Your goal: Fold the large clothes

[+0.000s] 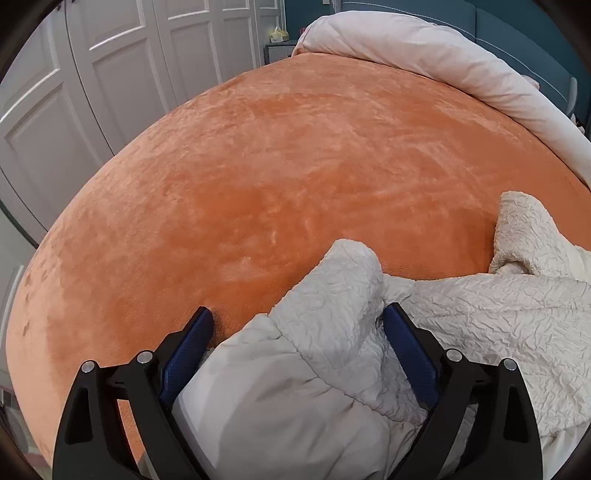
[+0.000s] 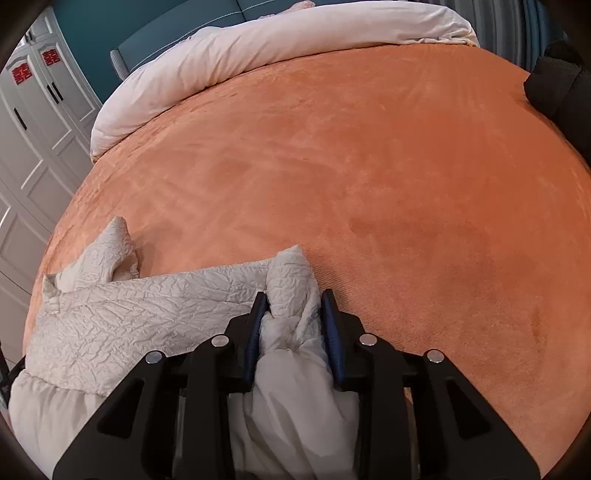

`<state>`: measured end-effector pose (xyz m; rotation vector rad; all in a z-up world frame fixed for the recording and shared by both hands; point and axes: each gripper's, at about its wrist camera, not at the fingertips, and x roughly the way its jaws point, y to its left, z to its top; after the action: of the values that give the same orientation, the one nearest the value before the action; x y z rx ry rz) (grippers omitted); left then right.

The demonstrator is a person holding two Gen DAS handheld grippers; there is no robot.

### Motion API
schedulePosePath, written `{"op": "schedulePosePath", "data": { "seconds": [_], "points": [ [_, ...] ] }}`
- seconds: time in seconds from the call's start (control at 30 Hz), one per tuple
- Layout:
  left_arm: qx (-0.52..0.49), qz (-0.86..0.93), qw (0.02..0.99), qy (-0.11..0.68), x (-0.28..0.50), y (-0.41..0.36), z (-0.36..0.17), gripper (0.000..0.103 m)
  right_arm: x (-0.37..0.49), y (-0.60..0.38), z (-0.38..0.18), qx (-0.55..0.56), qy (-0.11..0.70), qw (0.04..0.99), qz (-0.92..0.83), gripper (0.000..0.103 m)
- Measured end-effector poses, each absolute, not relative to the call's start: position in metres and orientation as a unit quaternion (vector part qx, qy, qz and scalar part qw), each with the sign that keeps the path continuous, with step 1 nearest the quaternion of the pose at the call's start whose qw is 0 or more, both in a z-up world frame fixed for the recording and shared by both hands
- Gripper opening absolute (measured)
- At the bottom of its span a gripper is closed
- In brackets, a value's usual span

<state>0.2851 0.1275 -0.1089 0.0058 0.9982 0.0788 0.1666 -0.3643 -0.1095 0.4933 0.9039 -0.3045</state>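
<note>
My left tool (image 1: 298,319) stands wide: its blue, textured pads (image 1: 408,354) straddle a puffy roll of the cream jacket (image 1: 480,314) without pressing it. My right tool (image 2: 295,306) is drawn narrow and pinches a bunched fold of the same jacket (image 2: 147,306) between its pads (image 2: 334,332). Black angular finger frames with round silver bolts carry the pads on both.

Jacket: quilted, padded, outer face finely crinkled, inner lining smoother and off-white. It lies at the near edge of the bed, heaped between the two tools; one crumpled end pokes up beyond the bulk.

Under it, an orange bedspread (image 1: 277,166), short plush nap with brushed light and dark streaks, spread flat over the bed.

Far side: a pale pink duvet (image 1: 424,55) rolled into a long soft ridge along the head of the bed, teal headboard (image 1: 517,33) behind. White panelled wardrobe doors (image 1: 55,110) stand at the left. A dark fabric lump (image 2: 557,85) sits at the bedspread's right edge, right wrist view.
</note>
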Motion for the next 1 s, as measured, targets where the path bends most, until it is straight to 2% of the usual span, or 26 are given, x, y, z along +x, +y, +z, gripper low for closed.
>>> {"op": "schedulePosePath", "data": {
  "seconds": [0.1, 0.27, 0.43, 0.63, 0.8, 0.9, 1.0],
  "points": [
    [-0.003, 0.040, 0.882, 0.470, 0.274, 0.132, -0.088, 0.086, 0.151, -0.361, -0.079, 0.224, 0.417, 0.866, -0.164, 0.030],
    [-0.024, 0.012, 0.899, 0.438, 0.222, 0.138, -0.030, 0.085, 0.099, -0.308, -0.006, 0.180, 0.366, 0.908, -0.096, 0.030],
    [-0.006, -0.041, 0.903, 0.429, 0.162, 0.099, 0.002, 0.085, 0.080, -0.217, -0.004, 0.159, 0.400, 0.903, 0.003, 0.030],
    [0.031, -0.069, 0.884, 0.461, 0.114, 0.061, -0.024, 0.085, 0.062, -0.153, -0.040, 0.116, 0.446, 0.887, 0.041, 0.030],
    [0.033, -0.038, 0.877, 0.478, 0.086, 0.086, -0.058, 0.092, 0.026, -0.156, -0.051, 0.097, 0.456, 0.884, 0.034, 0.026],
    [0.008, -0.039, 0.871, 0.490, 0.077, 0.107, -0.064, 0.092, 0.003, -0.159, -0.059, 0.078, 0.468, 0.880, 0.025, 0.026],
    [0.029, -0.026, 0.873, 0.487, 0.065, 0.117, -0.060, 0.091, -0.006, -0.156, -0.054, 0.070, 0.479, 0.875, 0.017, 0.028]
  ]
}}
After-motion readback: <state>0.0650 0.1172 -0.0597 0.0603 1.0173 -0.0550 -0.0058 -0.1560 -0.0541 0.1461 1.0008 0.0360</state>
